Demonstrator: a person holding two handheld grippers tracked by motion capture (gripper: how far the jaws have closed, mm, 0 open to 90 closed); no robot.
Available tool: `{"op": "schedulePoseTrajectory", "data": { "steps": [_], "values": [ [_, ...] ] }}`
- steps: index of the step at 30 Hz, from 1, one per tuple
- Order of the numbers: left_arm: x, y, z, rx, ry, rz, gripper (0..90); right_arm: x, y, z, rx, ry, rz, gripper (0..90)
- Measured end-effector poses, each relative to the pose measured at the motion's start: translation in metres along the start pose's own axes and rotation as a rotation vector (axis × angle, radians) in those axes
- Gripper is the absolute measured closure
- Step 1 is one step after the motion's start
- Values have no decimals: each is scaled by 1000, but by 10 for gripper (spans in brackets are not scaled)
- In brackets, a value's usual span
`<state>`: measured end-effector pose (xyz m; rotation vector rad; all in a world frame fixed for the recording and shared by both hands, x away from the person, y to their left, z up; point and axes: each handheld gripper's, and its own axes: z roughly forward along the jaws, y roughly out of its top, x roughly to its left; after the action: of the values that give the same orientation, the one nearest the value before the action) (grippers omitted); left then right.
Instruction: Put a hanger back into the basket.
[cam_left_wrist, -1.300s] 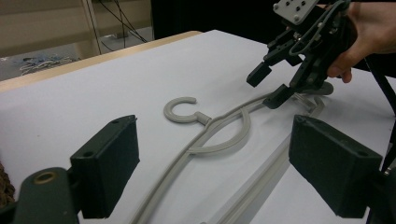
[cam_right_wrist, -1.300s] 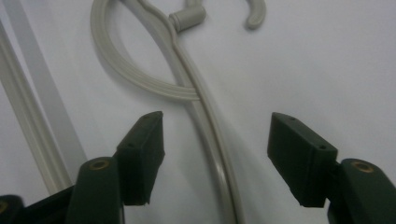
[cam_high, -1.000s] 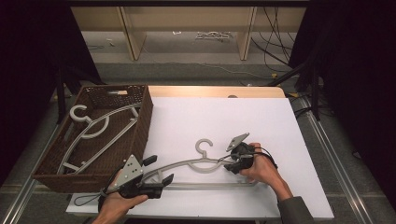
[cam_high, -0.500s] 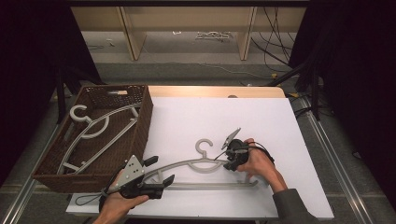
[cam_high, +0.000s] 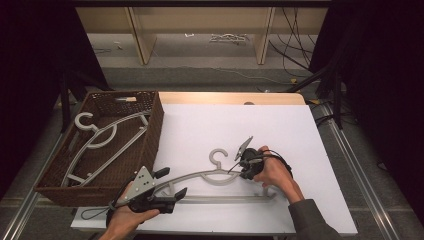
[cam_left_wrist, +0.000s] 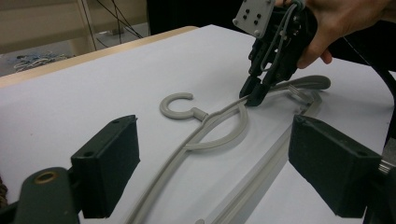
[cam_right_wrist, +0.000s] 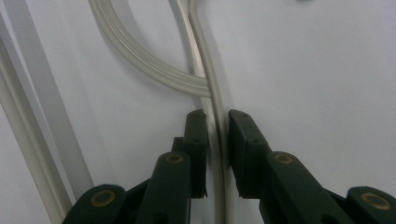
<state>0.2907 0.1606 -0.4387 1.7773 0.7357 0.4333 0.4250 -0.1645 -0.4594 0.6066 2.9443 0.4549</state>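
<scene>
Now one hanger lies on the table, two in the basket; right gripper just pinched it, left gripper spread wide

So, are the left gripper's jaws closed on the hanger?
No: the left gripper stands open, jaws wide apart either side of the hanger.

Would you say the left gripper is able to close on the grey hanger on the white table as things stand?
Probably yes. The left gripper is open with the hanger's arm running between its pads, nothing in the way. The right gripper pinches the other arm, well clear.
</scene>
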Motion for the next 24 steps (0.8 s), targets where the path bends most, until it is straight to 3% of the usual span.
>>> {"op": "schedulePoseTrajectory", "data": {
  "steps": [9,11,13,20,22,24],
  "values": [
    [0,0,0,16,17,15,165,5,2,-1,8,-10,-111,819],
    [-1,0,0,19,17,12,165,6,2,-1,7,-13,-117,821],
    [0,0,0,24,18,36,165,7,2,-2,7,-14,-147,823],
    [2,3,0,22,29,46,167,11,4,-15,-19,-50,-182,824],
    [3,8,3,7,33,16,167,14,4,-20,-30,-64,-188,823],
    [4,10,3,13,40,25,171,15,3,-25,-31,-77,-196,823]
  ]
}}
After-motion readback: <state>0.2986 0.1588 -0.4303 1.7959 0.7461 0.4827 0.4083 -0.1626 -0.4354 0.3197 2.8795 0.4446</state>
